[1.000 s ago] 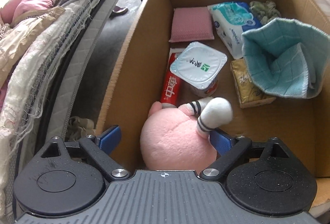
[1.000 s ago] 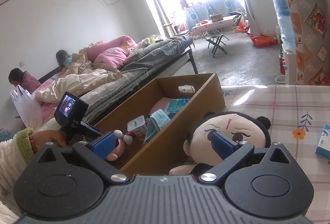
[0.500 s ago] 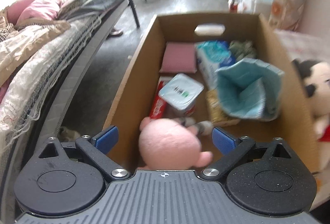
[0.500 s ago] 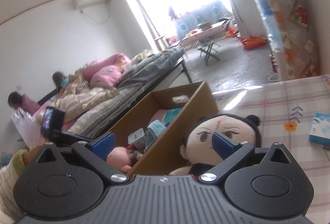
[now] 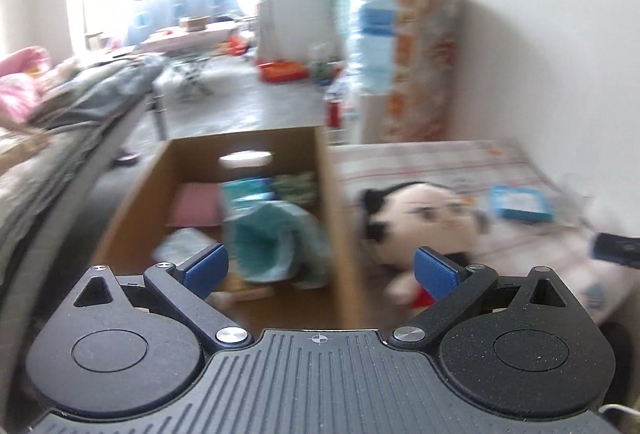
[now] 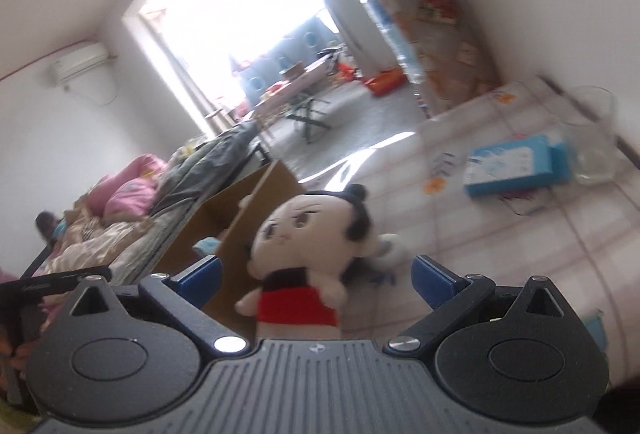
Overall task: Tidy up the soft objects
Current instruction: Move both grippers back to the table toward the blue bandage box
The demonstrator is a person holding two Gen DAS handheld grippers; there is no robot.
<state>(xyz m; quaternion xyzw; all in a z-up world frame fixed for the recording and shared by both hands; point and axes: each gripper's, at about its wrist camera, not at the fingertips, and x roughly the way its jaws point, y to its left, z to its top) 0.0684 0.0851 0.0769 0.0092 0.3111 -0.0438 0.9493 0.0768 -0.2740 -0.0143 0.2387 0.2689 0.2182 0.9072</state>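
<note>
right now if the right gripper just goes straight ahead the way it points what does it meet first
Most likely the plush doll: it sits centred between the open fingers of the right gripper, beside the cardboard box. Depth is unclear, but nothing shows in front of it.

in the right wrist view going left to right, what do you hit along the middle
pink pillows on the bed → cardboard box → plush doll in the red top → blue tissue pack → clear plastic container
</note>
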